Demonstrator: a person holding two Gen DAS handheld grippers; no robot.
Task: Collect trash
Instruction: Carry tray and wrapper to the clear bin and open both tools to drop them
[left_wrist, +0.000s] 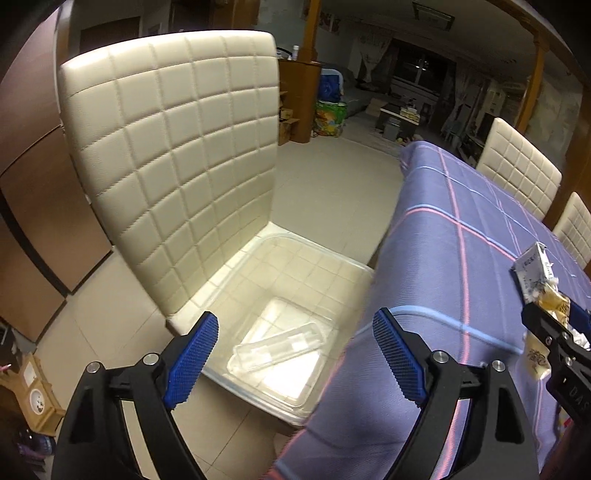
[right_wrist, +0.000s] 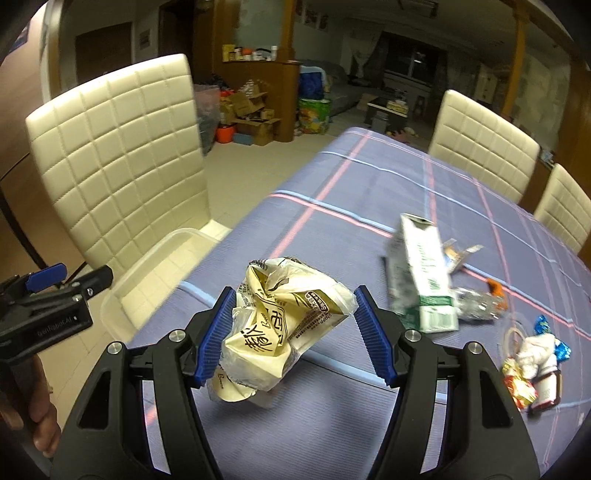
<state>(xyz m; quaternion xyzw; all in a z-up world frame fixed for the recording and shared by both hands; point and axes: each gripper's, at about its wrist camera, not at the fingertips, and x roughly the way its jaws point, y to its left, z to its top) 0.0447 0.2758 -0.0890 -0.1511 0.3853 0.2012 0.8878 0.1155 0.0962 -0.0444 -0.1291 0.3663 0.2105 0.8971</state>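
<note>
The left claw (left_wrist: 295, 354) stands wide apart with nothing between its blue pads (left_wrist: 192, 363). Just beyond and below it, a clear bin (left_wrist: 332, 280) sits on the seat of a cream quilted chair (left_wrist: 173, 147), and a clear plastic tray (left_wrist: 277, 349) lies in the bin's bottom, showing between the pads. To this claw's right hangs the edge of the table (left_wrist: 461, 258), covered in a purple striped cloth.

The right claw (right_wrist: 291, 332) is clamped on a crumpled cream wrapper (right_wrist: 280, 332) with dark print. Its left pad (right_wrist: 216, 334) presses into the wrapper; the right pad touches only the wrapper's upper corner, so the grip looks loose on that side. The wrapper hangs clear above the cloth. From the left wrist view this claw shows at the far right with the wrapper in it.

Ahead and to the right of the right claw, a white and green carton (right_wrist: 421, 273) leans on the table, blurred. Just right of the carton lie a crushed clear bottle (right_wrist: 476, 304) and small scraps of paper. Nearer and further right is a heap of sweet wrappers (right_wrist: 532, 362) in blue, white, red and gold. To the right claw's left are the chair and the bin's corner, with the left claw in front of them, a hand (right_wrist: 40, 413) on its grip.
</note>
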